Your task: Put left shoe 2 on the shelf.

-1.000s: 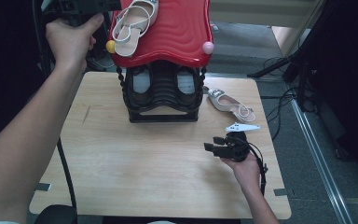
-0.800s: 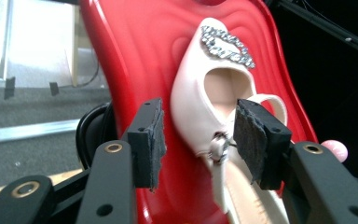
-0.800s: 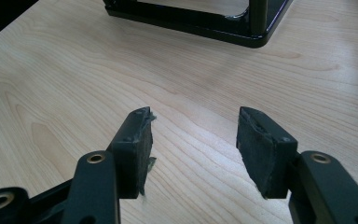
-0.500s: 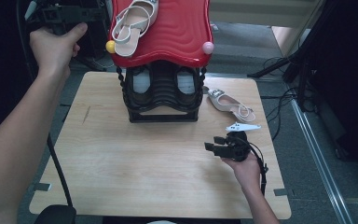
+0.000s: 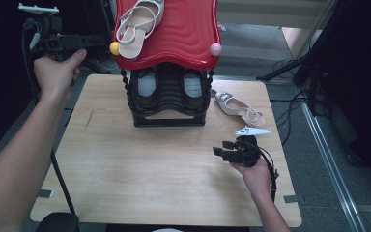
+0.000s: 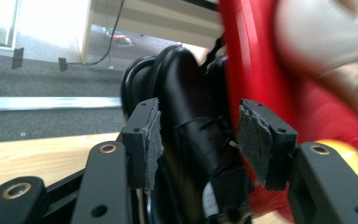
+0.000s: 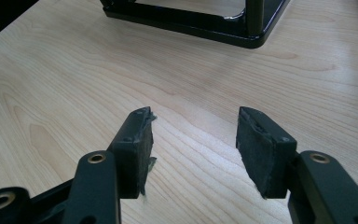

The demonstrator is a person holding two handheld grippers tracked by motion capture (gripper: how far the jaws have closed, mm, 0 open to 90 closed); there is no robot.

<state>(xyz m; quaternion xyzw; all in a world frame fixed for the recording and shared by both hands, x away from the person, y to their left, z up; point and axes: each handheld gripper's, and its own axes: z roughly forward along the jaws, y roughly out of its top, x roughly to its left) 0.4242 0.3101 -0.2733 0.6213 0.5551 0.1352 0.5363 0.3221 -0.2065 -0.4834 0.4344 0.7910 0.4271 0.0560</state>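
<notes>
Left tool (image 5: 53, 41) released beside the red shoe rack (image 5: 183, 34), right tool (image 7: 193, 140) released over bare worktop (image 5: 149, 169), sandal (image 5: 236, 106) nearby

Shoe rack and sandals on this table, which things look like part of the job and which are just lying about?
Likely part of the job:
- shoe rack, its top shelf red
- sandal lying on that top shelf
- sandal on the table, right of the rack
- left gripper and right gripper, both open and holding nothing

Just lying about:
- cables on the floor, right of the table
</notes>
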